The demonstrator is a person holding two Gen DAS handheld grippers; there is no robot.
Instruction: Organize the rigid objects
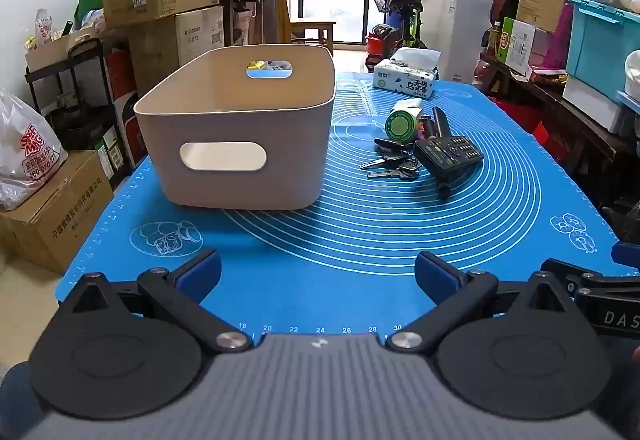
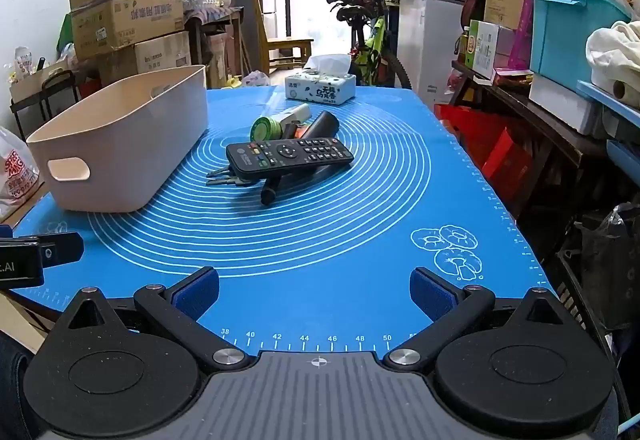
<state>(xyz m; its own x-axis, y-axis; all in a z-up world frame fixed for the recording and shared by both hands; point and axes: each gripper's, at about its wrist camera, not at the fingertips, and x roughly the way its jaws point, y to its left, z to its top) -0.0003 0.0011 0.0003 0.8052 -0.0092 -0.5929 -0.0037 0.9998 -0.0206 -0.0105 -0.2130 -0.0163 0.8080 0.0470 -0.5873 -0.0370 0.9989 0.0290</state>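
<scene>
Here, left claw point(image 1: 318, 272) and right claw point(image 2: 314, 290) tilted downward over blue mat point(image 2: 320, 240), both spread wide, empty.

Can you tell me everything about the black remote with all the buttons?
The remote is a long, flat black bar that looks plastic. Its top is covered in small buttons, with a round pad in the middle and a few coloured keys near one end. It lies face up and tilted, propped on a black pen-like stick and on the keys, in the little pile on the blue mat. A green-capped tube lies just behind it. Nothing is gripping it.
</scene>
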